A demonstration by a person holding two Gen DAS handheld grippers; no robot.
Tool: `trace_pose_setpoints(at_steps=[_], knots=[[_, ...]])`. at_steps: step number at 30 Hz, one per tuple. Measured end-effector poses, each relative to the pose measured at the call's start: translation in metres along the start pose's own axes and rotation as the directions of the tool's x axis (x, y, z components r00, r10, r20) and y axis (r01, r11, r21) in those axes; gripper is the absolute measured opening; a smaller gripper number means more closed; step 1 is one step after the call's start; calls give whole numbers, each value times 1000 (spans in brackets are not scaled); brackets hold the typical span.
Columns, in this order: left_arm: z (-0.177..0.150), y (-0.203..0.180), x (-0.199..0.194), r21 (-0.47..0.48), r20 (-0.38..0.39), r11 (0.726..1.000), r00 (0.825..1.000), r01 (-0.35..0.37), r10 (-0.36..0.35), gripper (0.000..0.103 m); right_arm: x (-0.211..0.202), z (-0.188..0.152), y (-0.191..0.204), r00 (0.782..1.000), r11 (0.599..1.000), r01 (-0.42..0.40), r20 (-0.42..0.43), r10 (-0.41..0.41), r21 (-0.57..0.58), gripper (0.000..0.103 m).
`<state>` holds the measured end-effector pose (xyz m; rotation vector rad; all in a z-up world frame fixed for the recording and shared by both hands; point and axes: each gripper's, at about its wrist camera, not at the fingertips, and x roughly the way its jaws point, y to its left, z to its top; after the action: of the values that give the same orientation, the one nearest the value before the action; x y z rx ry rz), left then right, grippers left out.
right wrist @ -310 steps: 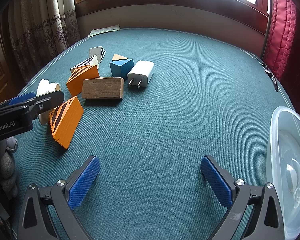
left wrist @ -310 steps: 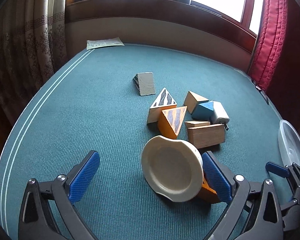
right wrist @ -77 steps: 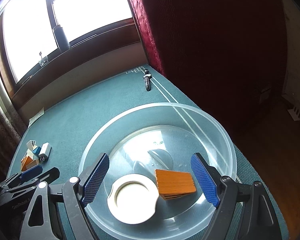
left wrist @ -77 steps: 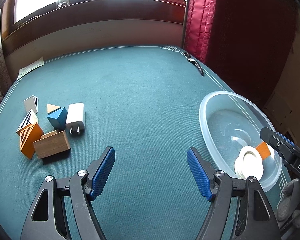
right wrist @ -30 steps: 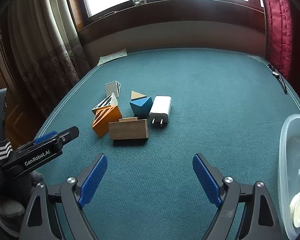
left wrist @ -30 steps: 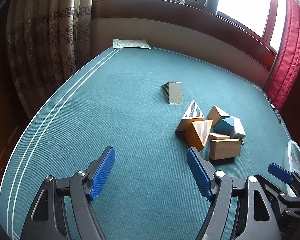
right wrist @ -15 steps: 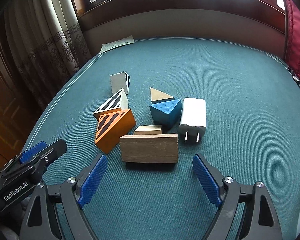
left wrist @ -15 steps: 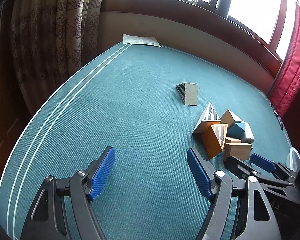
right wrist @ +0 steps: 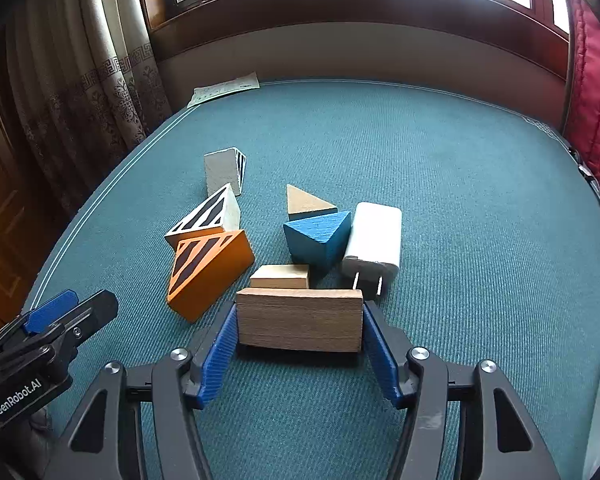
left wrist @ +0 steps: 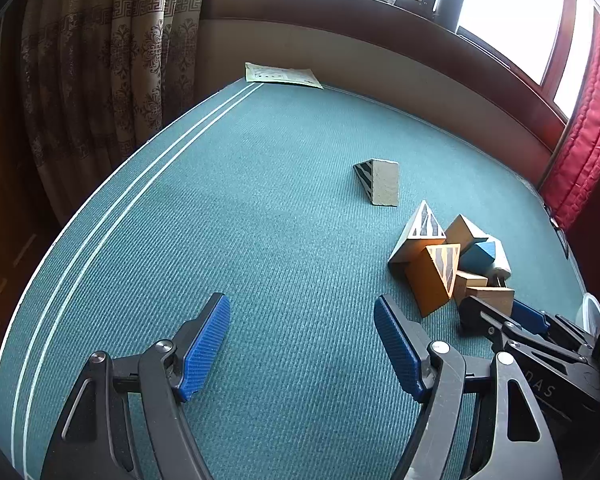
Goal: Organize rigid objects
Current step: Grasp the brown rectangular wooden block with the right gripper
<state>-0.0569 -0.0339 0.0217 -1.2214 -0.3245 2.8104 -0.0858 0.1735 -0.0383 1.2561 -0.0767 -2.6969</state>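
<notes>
- My right claw [right wrist: 298, 344] brackets the brown block [right wrist: 299, 319]; both blue pads sit at its short ends, apparently touching, so I read it as gripping the block, though I cannot tell how firmly.
- My left claw [left wrist: 300, 344] is spread wide, holding nothing, above bare carpet [left wrist: 260, 240] well to the left of the pile.
- The block lies at the near edge of the pile. The small tan block [right wrist: 280, 276] lies just behind it, and the prongs of the white charger [right wrist: 374, 240] sit just beside its far right corner.
- Risk: if I lift with a loose grip, the block could pivot between the pads and drop.
- Risk: lifting could drag the tan block or catch the charger prongs, since both crowd its far edge. A straight-up lift looks safest.
- Risk: the orange wedge [right wrist: 208, 270] sits near my left pad and could be knocked if I swing left.
- The right view shows the pad contact, the blue wedge [right wrist: 318, 236] and charger clearly; the left view largely hides that grip behind my right claw.
- The left view shows the clear bowl's rim [left wrist: 590, 312] at its right edge; in the right view only a pale sliver shows, and I judge that the destination.
</notes>
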Motion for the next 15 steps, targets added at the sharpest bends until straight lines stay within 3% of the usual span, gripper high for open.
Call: trace_pose_setpoints(at_steps=[15], knots=[[5, -50, 2, 80, -2, 996, 1000, 30, -30, 75, -31, -29, -35, 1000, 998, -2, 15, 1, 57, 64]])
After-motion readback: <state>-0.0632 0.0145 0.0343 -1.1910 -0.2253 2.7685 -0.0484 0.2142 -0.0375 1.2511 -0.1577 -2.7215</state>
